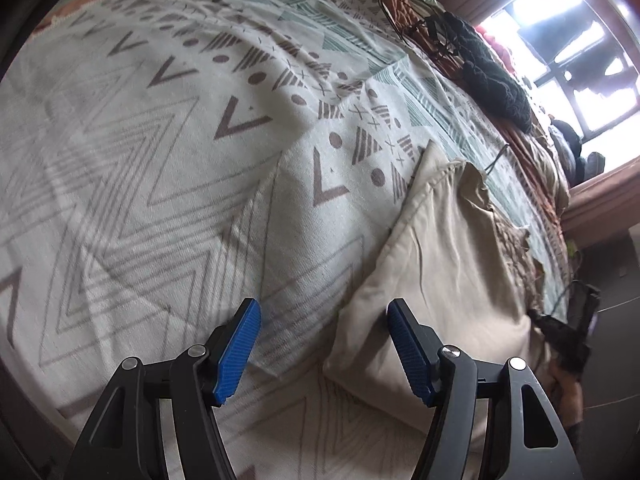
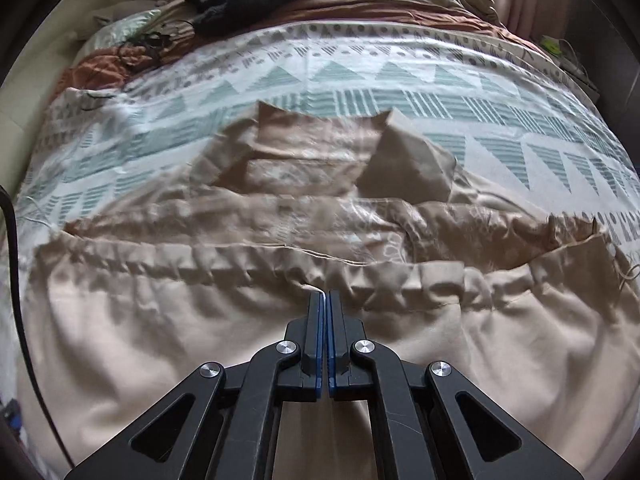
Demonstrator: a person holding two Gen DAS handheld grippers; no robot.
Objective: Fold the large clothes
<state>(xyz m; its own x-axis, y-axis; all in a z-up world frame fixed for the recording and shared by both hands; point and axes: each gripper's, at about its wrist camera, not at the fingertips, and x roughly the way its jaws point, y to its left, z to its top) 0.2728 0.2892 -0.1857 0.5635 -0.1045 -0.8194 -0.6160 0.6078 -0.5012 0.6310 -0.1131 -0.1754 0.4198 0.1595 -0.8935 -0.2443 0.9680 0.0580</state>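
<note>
I see left tool [image 1: 324, 314] spread wide, lower centre, gripping nothing | right tool [image 2: 325, 294] pinching beige garment [image 2: 280, 320] (gathered hem) | garment mid-frame on patterned bedspread [image 2: 400, 80]

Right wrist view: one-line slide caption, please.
Right gripper shut on the gathered waistband of a beige garment spread over a geometric-patterned bedspread.
</note>
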